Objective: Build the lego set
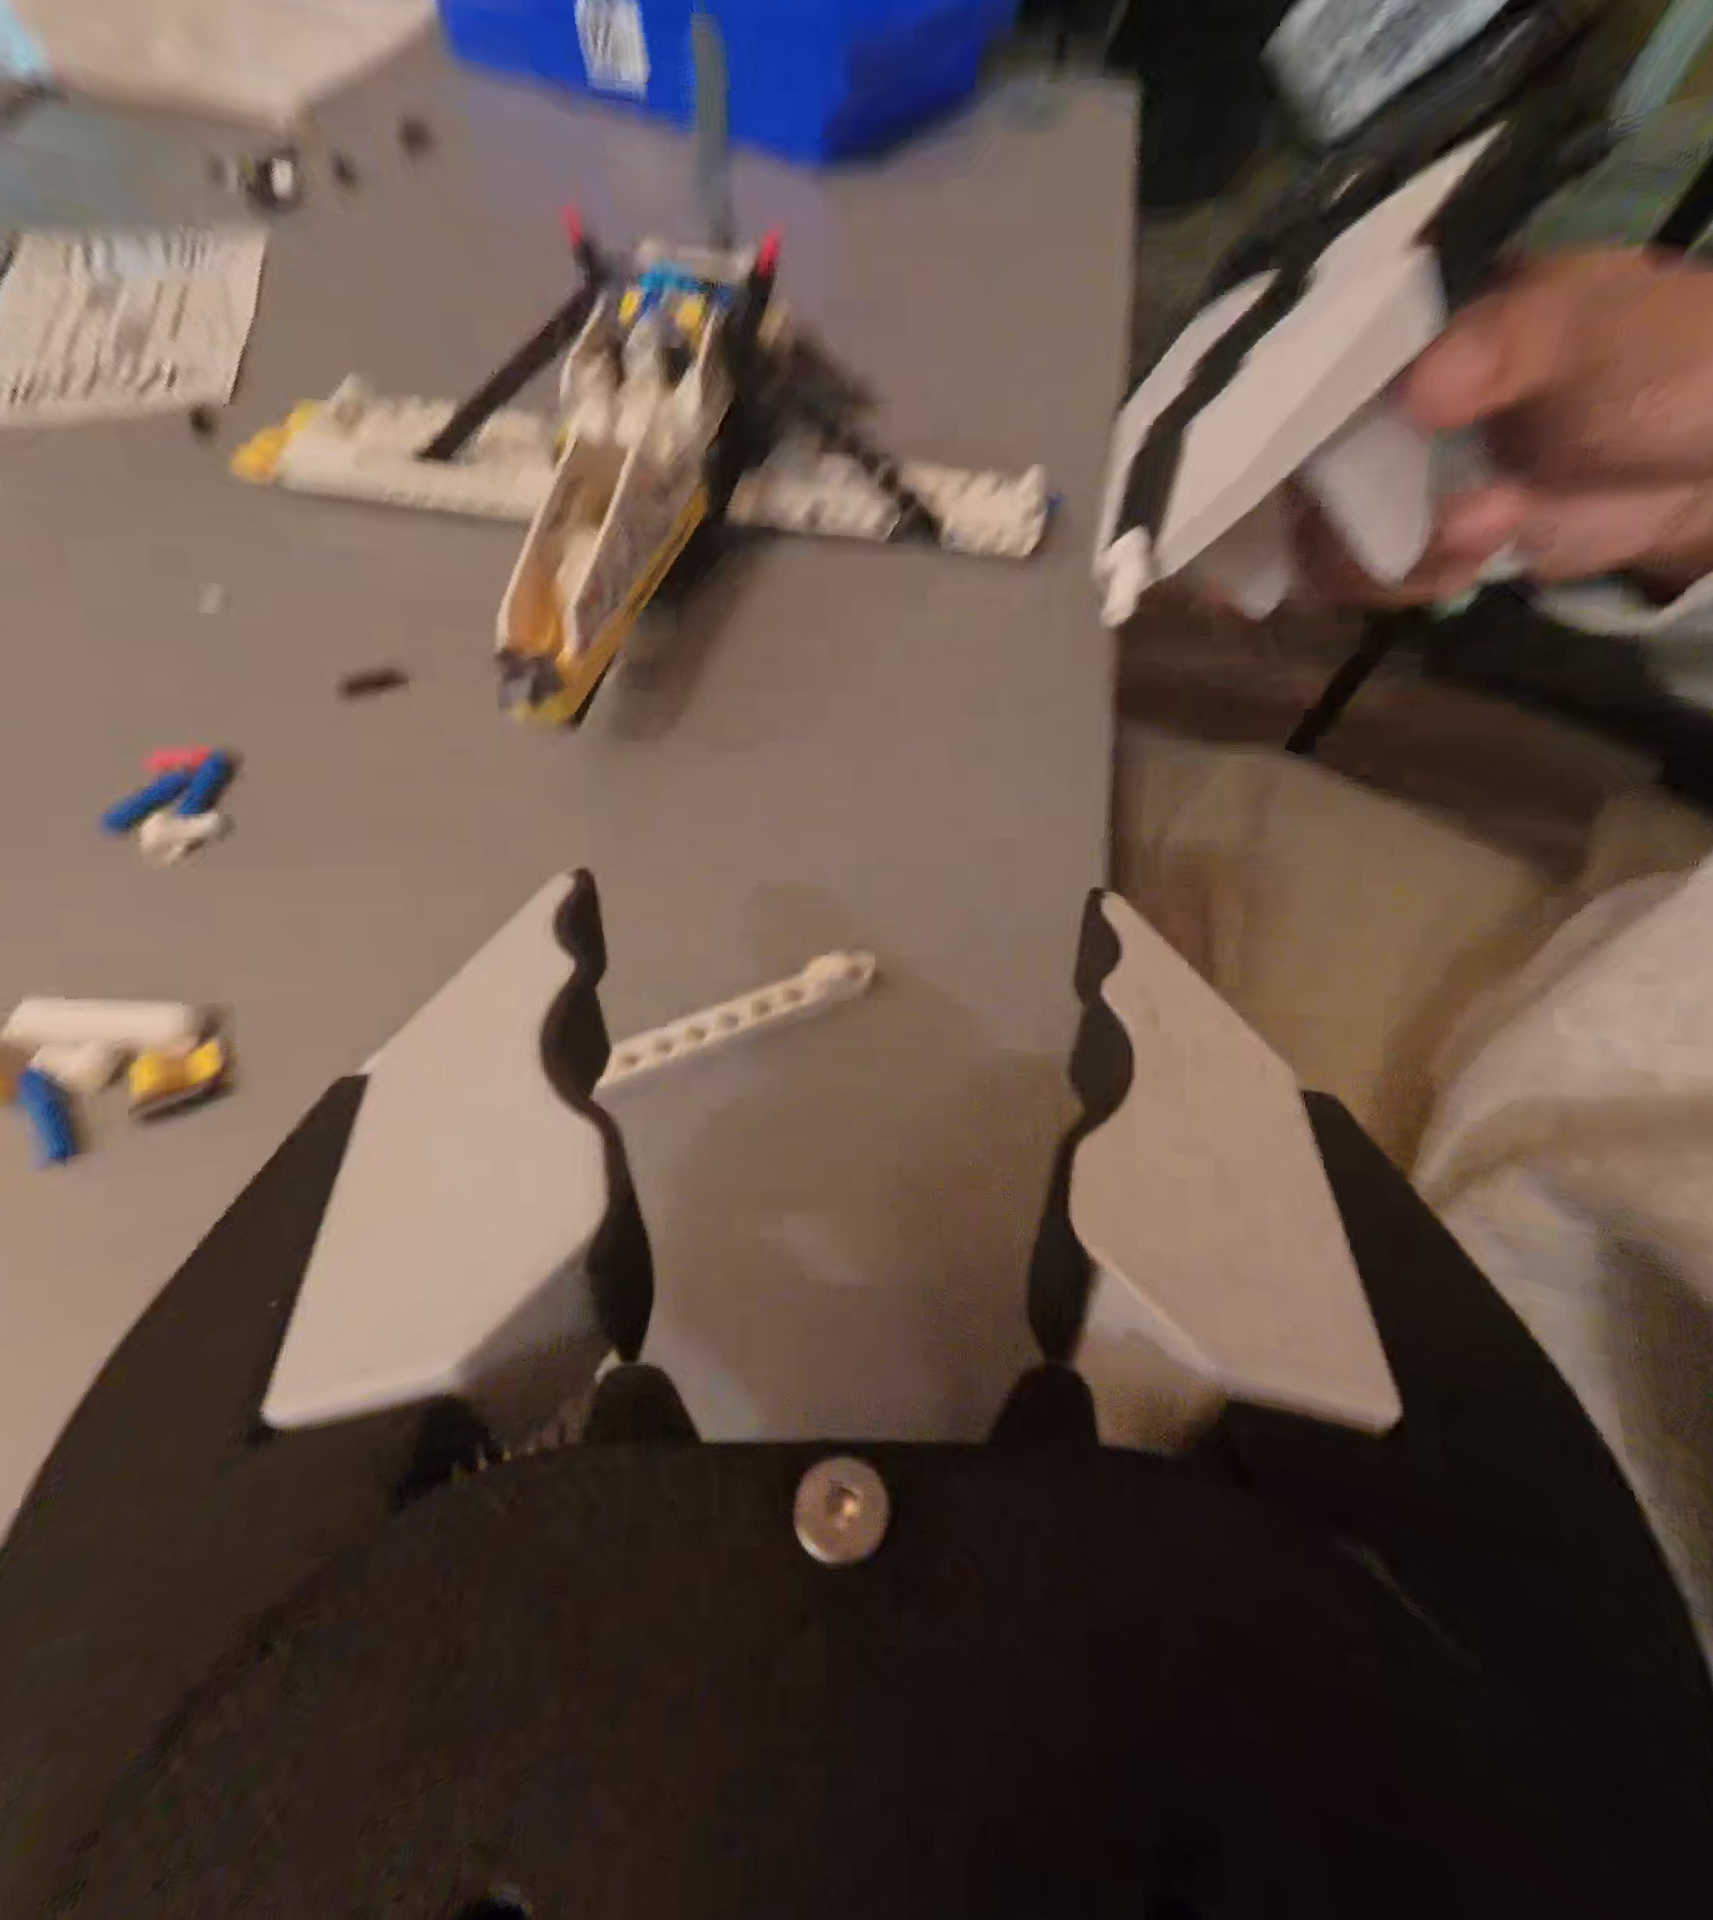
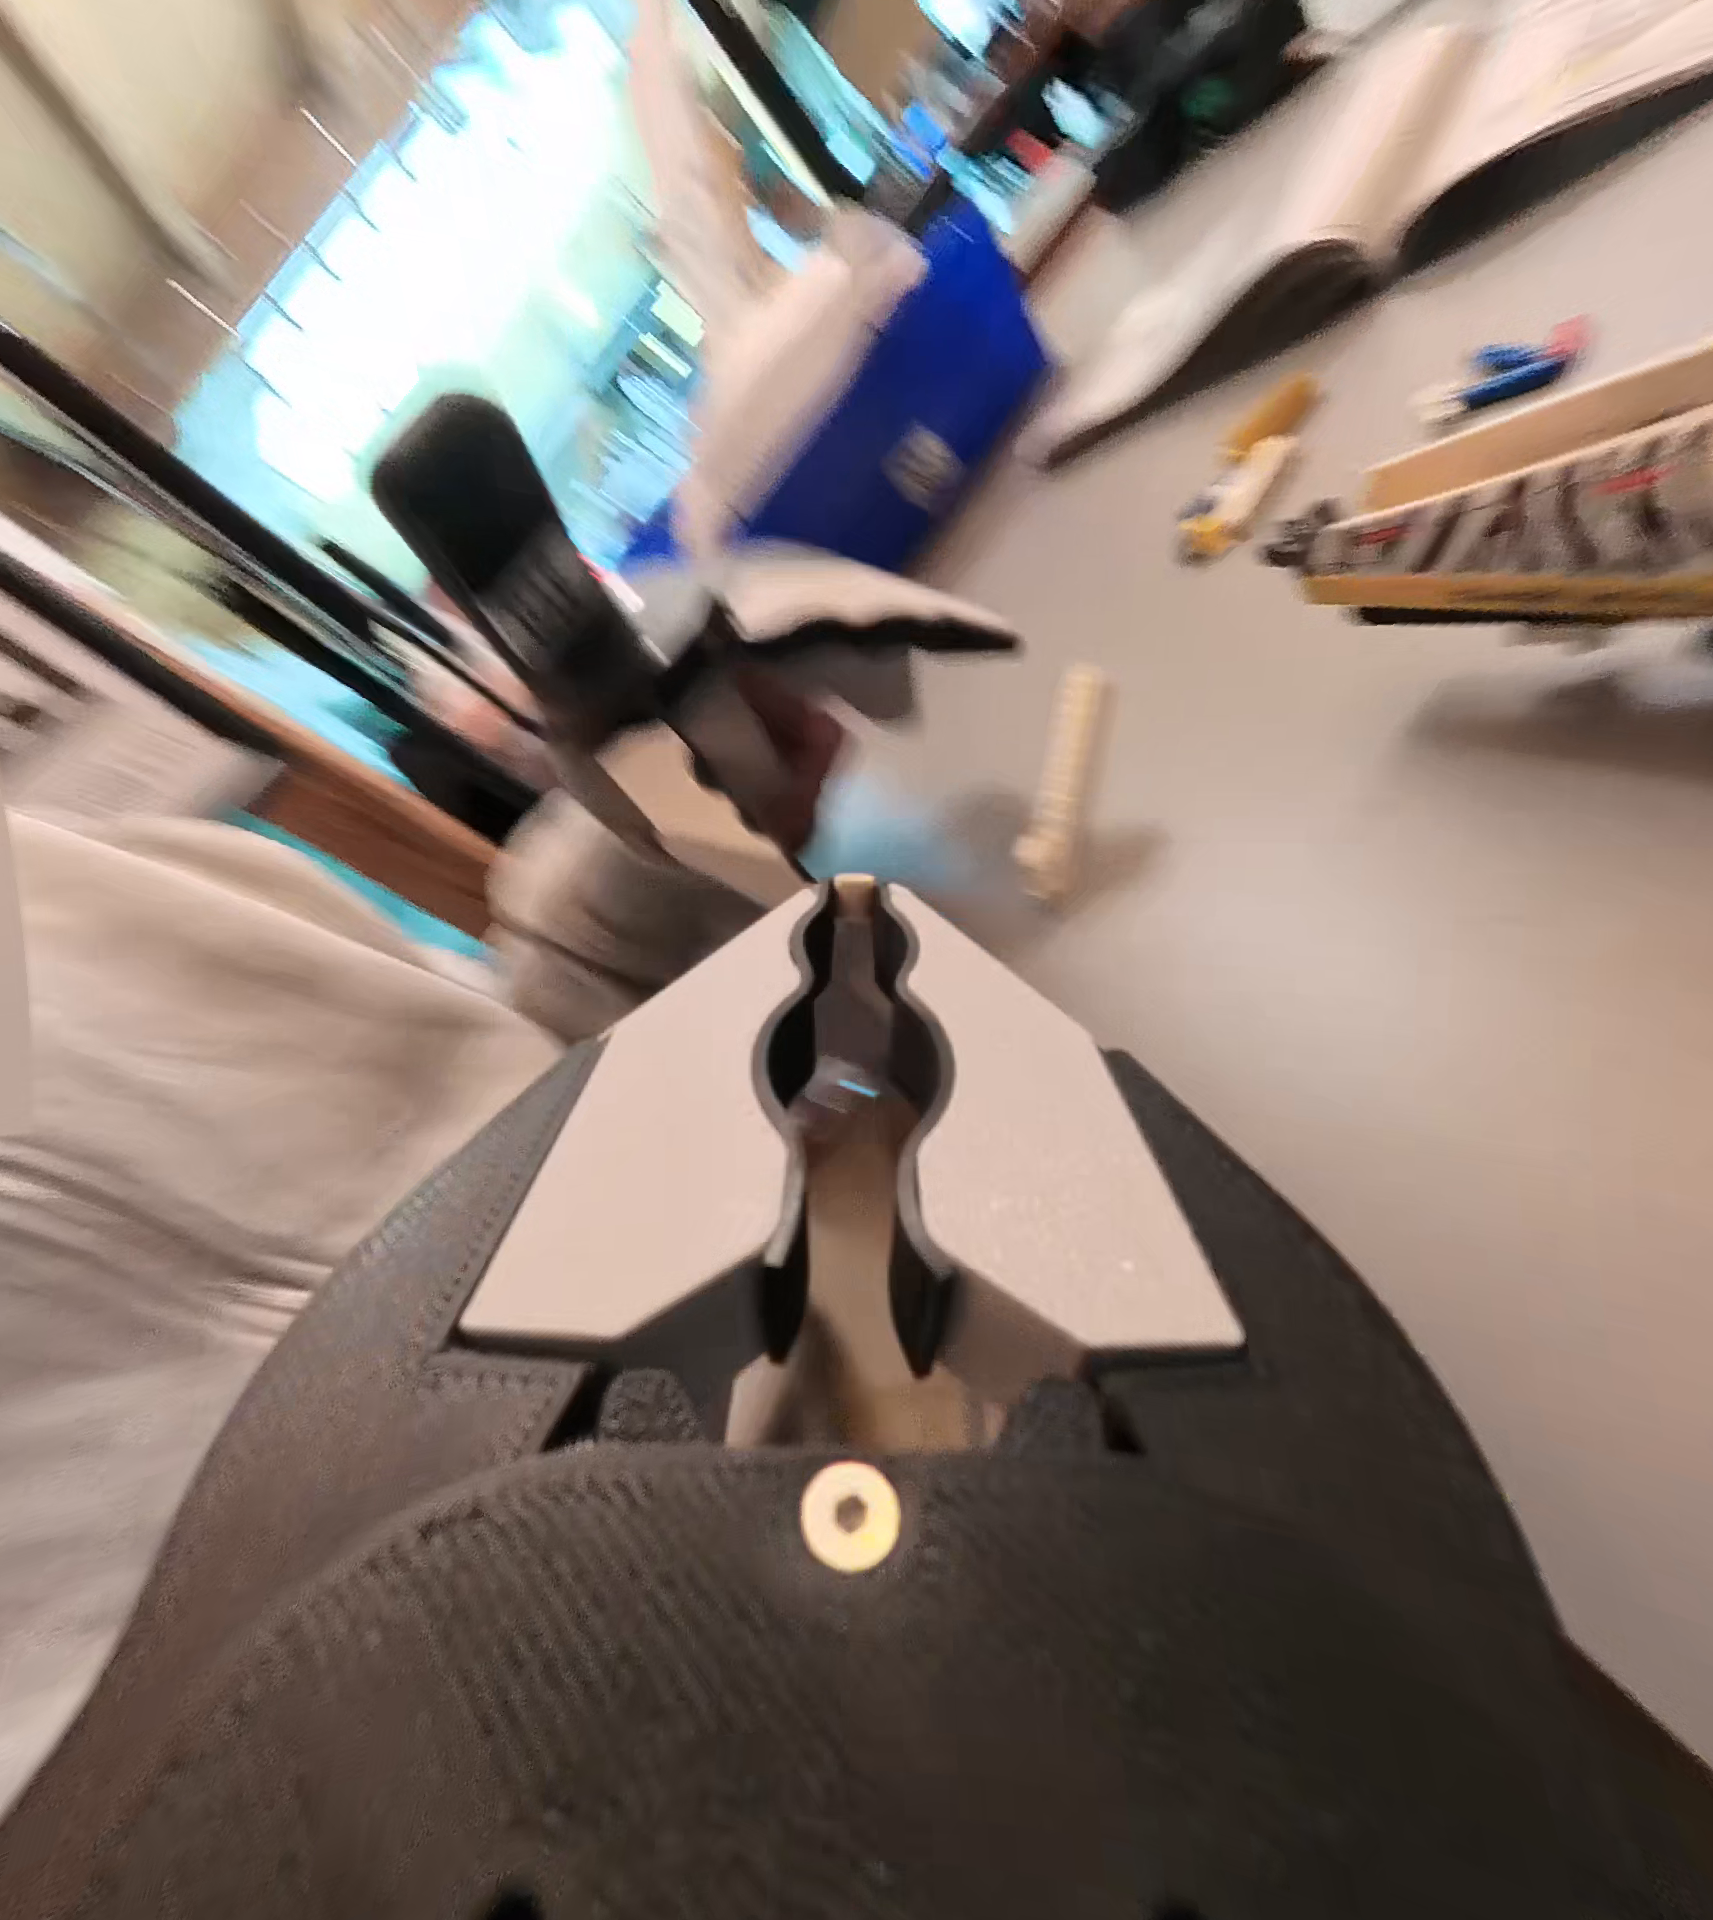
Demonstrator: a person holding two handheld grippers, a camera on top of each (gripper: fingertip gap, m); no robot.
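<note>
My left gripper [image 1: 836,914] is open and empty, low over the grey table [image 1: 831,727]. A white holed beam [image 1: 738,1023] lies on the table between its fingertips, untouched. The partly built white, yellow and black plane model [image 1: 623,468] stands farther back. My right gripper [image 2: 852,904] is shut on a small white lego piece [image 2: 852,888] that sticks out at its tip. In the left wrist view the right gripper [image 1: 1132,561] is held by a hand off the table's right edge. The beam [image 2: 1065,779] and the model [image 2: 1558,540] also show in the blurred right wrist view.
Loose blue, yellow and white pieces [image 1: 104,1060] and a second small group [image 1: 171,795] lie at the left. An instruction sheet [image 1: 104,327] and a blue box [image 1: 727,62] are at the back. The table's right edge [image 1: 1117,623] borders a beige cushion and the person's sleeve.
</note>
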